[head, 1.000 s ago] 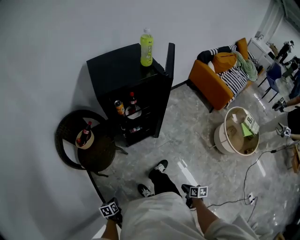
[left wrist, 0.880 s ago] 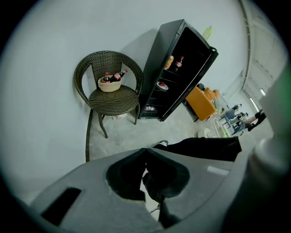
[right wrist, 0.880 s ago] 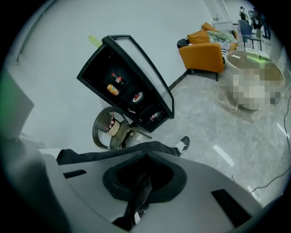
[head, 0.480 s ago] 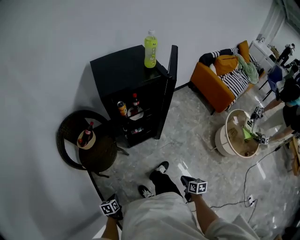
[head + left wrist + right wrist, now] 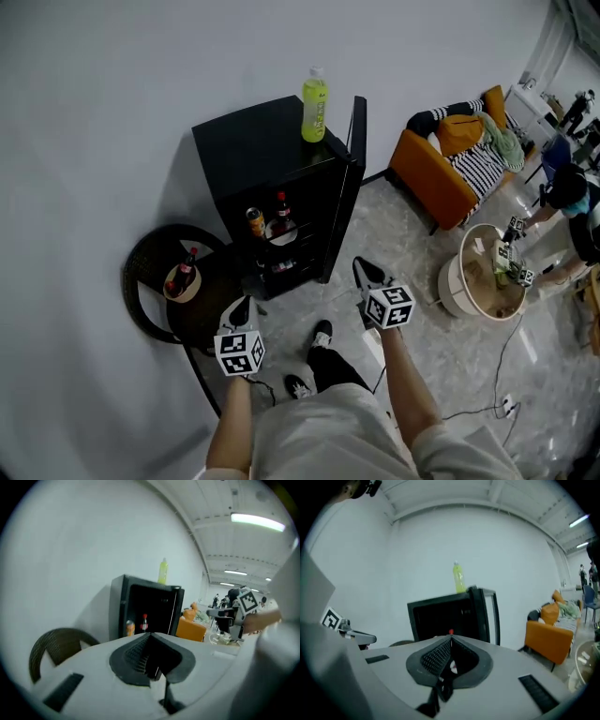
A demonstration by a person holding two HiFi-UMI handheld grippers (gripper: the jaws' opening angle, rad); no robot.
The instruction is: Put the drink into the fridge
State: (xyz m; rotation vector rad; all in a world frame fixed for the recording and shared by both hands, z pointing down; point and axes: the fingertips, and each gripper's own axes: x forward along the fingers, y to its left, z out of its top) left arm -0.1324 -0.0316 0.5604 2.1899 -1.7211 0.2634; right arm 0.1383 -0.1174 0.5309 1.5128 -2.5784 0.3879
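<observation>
A black mini fridge point(image 5: 281, 178) stands against the wall with its door point(image 5: 349, 178) swung open. On its top stands a yellow-green drink bottle point(image 5: 315, 104), also visible in the left gripper view point(image 5: 162, 571) and the right gripper view point(image 5: 458, 576). Inside are an orange can point(image 5: 255, 221) and a red-capped bottle point(image 5: 282, 213). A dark bottle sits in a small basket point(image 5: 181, 279) on the wicker chair point(image 5: 155, 291). My left gripper point(image 5: 242, 306) and right gripper point(image 5: 363, 271) are both shut and empty, held well short of the fridge.
An orange sofa point(image 5: 450, 178) with striped cushions stands to the right. A round white table point(image 5: 483, 272) is beyond it, where another person works with grippers. A cable point(image 5: 487, 375) runs across the marble floor. My feet point(image 5: 314, 356) are below.
Both grippers have risen from beside my waist and moved forward toward the fridge. Another person has come to the round table.
</observation>
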